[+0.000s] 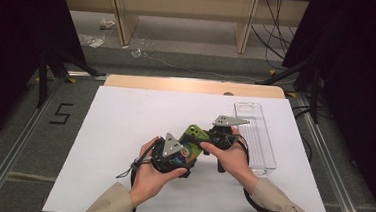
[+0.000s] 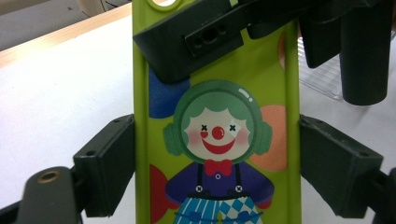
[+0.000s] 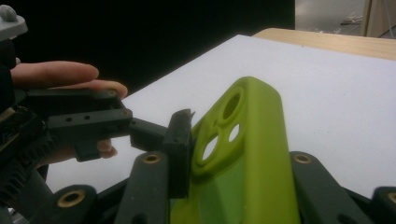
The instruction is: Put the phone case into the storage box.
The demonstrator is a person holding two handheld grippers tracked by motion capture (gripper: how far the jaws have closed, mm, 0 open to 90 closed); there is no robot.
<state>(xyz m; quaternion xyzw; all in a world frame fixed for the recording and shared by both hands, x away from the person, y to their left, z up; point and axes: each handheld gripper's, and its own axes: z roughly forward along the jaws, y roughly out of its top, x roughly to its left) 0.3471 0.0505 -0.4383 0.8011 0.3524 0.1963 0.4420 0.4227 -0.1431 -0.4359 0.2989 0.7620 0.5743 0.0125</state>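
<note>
Both tongs held one green phone case [image 1: 195, 135] up off the white table [image 1: 124, 131], near its middle.
L tongs [image 1: 188, 158] gripped the case by its 2 long edges, pads tight on each side, w/ the clown picture facing their camera; that grip kept the case steady so the other tongs could work on it. R tongs [image 1: 213, 136] came in from about 2 o'clock of the L ones and sat at the camera-hole end of the case [image 3: 243, 140], jaws narrowed round it. One pad [image 3: 180, 144] touched the face by the holes; the far pad was hidden, so I can't be sure it pressed too. Prob. the 2 hands shared the case to pass it or turn it over. Clear plastic tray [image 1: 258, 141] lay at 3 o'clock of the hands, just beside the R tongs.
</note>
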